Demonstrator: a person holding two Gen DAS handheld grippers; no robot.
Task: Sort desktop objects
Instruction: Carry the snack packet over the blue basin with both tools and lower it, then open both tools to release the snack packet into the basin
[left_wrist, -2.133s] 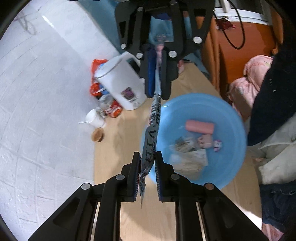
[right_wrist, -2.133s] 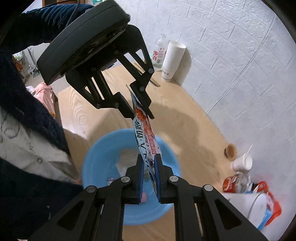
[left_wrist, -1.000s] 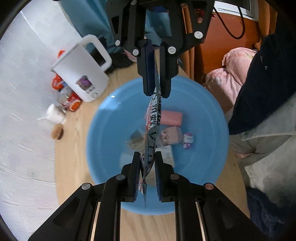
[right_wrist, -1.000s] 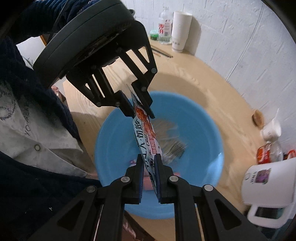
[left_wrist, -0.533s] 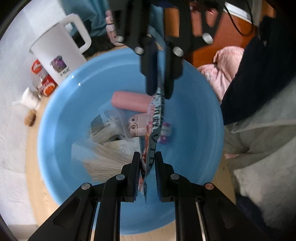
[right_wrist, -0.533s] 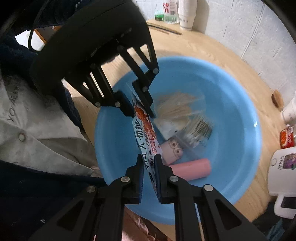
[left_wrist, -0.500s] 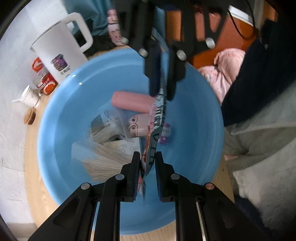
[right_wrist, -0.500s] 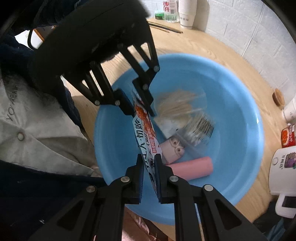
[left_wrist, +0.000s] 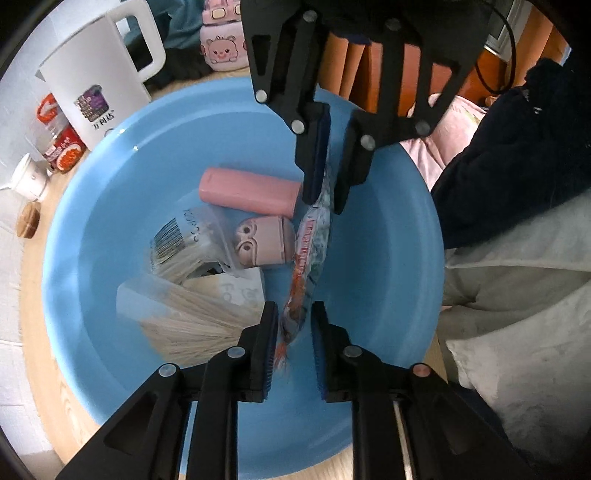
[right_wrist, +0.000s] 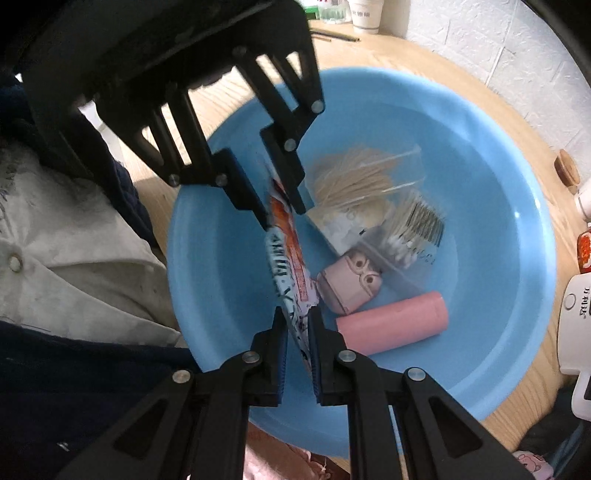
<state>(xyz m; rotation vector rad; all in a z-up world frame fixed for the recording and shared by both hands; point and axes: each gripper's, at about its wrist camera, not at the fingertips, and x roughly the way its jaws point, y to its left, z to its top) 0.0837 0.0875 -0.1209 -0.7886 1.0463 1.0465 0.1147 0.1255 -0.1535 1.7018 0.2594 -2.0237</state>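
Because the snack packet (left_wrist: 308, 258) now hangs inside the blue basin (left_wrist: 388, 332), my left hand-held gripper (left_wrist: 293, 343) has just been opening around its end while my right hand-held gripper (right_wrist: 297, 345) clamps the other.

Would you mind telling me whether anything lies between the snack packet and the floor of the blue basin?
Nothing visible does: the snack packet hangs over bare blue basin floor, beside the pink owl-faced case.

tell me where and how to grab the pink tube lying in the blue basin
Grip the pink tube across the middle of its round body, coming straight down from above. It lies flat on the blue basin floor with both long sides free at mid-length; one end nearly touches the pink owl-faced case, so keep off that end.
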